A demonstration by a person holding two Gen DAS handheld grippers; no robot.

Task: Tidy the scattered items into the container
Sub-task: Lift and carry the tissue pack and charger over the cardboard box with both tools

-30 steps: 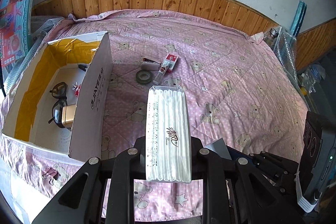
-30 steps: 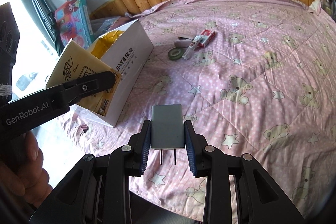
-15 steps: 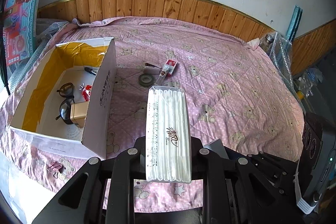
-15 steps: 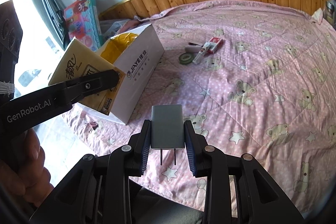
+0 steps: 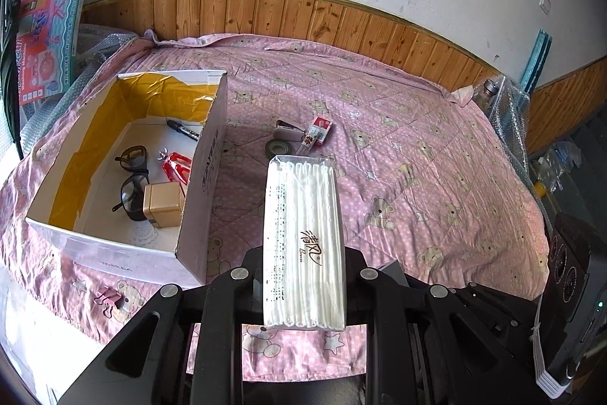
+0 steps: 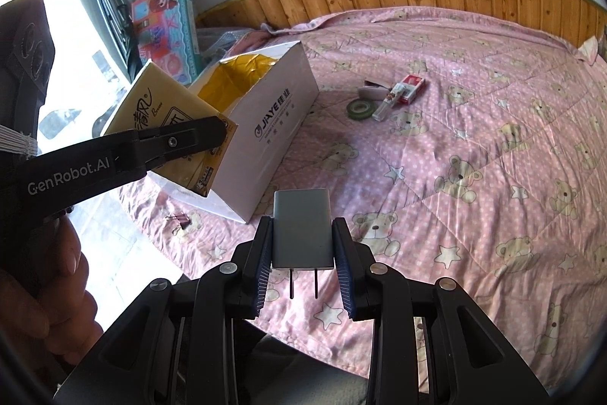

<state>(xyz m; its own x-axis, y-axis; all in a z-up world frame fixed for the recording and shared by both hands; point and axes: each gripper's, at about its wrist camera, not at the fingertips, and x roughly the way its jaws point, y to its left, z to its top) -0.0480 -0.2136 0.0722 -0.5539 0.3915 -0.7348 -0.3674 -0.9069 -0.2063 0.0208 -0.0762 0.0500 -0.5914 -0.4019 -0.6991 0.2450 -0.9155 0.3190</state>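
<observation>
On the pink quilted bedspread [image 5: 417,177], one open white cardboard box [image 5: 205,177] with a yellow-lined interior stands at the 9 o'clock side of the left wrist view. The box holds five items: two pairs of dark-framed glasses [image 5: 132,173], one black marker [image 5: 184,130], one red clip-like item [image 5: 176,167] and one small gold box [image 5: 163,204]. The left gripper [image 5: 303,276] has its two fingers clamped on one soft tissue pack [image 5: 303,234], held above the bedspread just to the 3 o'clock side of the box. In the right wrist view, the same pack appears at 10 o'clock as a yellow-faced packet in front of the box opening. The right gripper [image 6: 303,253] has both fingers closed against one grey plug adapter [image 6: 302,228], whose two prongs point toward the camera. Loose items remain on the bedspread at 12 o'clock in the left wrist view: one roll of dark tape [image 5: 279,148], one red-and-white packet [image 5: 320,130] and a clear-wrapped item just beside it. One pink binder clip [image 5: 108,298] lies by the box's near corner. One hand [image 6: 49,291] grips the left tool at 8 o'clock.
</observation>
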